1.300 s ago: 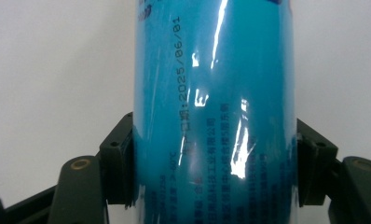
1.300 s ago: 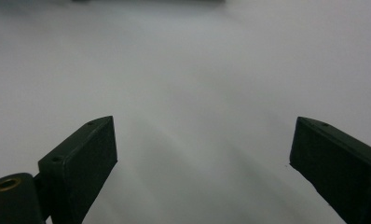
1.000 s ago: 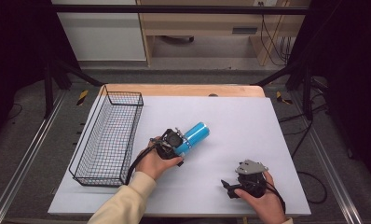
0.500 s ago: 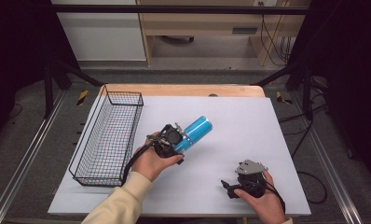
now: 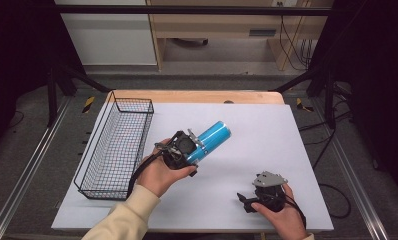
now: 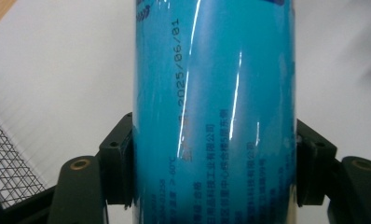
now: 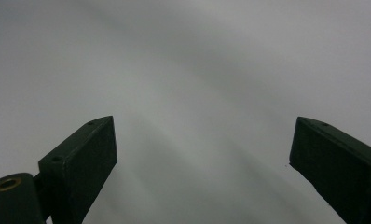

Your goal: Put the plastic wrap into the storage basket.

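The left gripper [image 5: 192, 147] holds the blue can [image 5: 212, 139] clear of the desk [image 5: 267, 130], to the right of the wire basket [image 5: 118, 147] and near its mid-length. In the left gripper view its fingers [image 6: 117, 161] are pinching the can's lower body from both sides, black pads pressed flat against the wall of the blue can [image 6: 216, 116] (printed date and small text legible, label otherwise cut off).

Long axis: the can points out along the fingers, up and away from the basket toward the far right of the desk, tilted rather than level.

Judged relation for the coming move: the basket lies to the left of the held can, its long side running toward the far edge of the desk, and a corner of its mesh [image 6: 9, 170] shows low beside the left finger. The left hand is the nearer to the basket by a clear margin.

The right gripper [image 5: 248, 199] rests well to the right of the basket at the near edge, its fingers [image 7: 83, 158] spread apart, with nothing between them.
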